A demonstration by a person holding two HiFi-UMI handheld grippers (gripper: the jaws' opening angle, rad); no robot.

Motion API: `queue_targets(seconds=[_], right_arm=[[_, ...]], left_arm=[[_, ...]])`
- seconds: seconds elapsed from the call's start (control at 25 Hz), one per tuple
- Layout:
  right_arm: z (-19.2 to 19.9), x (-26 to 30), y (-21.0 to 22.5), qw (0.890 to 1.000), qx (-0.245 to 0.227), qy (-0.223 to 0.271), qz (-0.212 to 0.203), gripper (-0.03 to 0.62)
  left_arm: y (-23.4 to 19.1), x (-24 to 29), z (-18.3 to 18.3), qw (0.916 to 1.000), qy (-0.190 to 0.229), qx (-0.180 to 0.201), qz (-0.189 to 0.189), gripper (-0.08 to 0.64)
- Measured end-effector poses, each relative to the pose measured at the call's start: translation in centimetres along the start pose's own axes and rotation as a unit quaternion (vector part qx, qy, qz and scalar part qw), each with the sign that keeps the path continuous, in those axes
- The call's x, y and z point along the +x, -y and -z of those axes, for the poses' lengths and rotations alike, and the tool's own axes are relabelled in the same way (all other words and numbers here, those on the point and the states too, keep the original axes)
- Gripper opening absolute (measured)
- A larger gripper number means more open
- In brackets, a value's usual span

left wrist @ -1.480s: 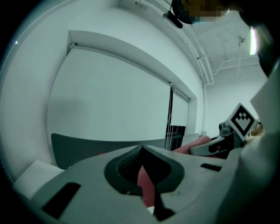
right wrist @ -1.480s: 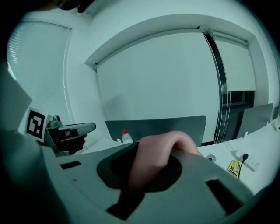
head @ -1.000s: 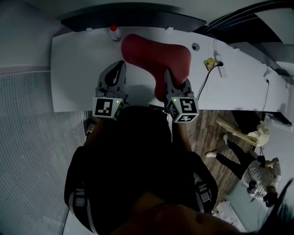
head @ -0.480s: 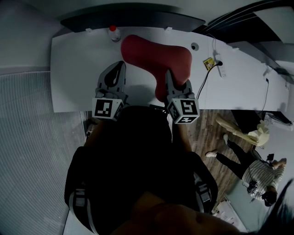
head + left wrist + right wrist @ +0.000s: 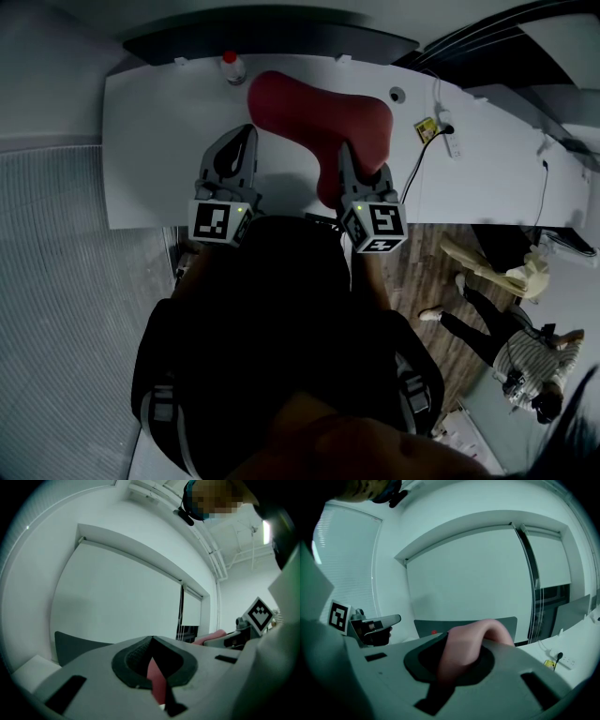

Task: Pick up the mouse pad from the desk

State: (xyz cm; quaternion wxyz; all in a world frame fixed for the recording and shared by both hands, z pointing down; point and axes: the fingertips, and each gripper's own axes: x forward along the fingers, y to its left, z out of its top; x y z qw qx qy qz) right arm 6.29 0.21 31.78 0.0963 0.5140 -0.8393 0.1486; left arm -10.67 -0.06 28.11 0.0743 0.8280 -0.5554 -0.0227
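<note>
Head view: the red mouse pad (image 5: 314, 112) is raised over the white desk (image 5: 150, 141), with bare desktop to its left and a bottle (image 5: 232, 66) at the far edge.

Left gripper view: the left gripper (image 5: 151, 641) is closed on a thin sliver of pad edge.

Right gripper view: the right gripper (image 5: 457, 641) clamps a thick, curling fold, and only here does a power strip (image 5: 565, 660) show close beside it.

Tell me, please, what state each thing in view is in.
mouse pad, bent into a hump, gripped at both sides.
left gripper, shut on a thin edge of the mouse pad.
right gripper, shut on a thick fold of the mouse pad.
bottle, upright, red cap on.
</note>
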Motion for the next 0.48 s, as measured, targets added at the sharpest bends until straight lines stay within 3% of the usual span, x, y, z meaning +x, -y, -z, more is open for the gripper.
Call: queue_targets(seconds=[0.48], right_arm=[[-0.19, 0.31, -0.20, 1.000, -0.001, -0.001, -0.001, 0.031]], left_arm=[[-0.31, 0.12, 0.48, 0.9999, -0.013, -0.004, 0.002, 0.005]])
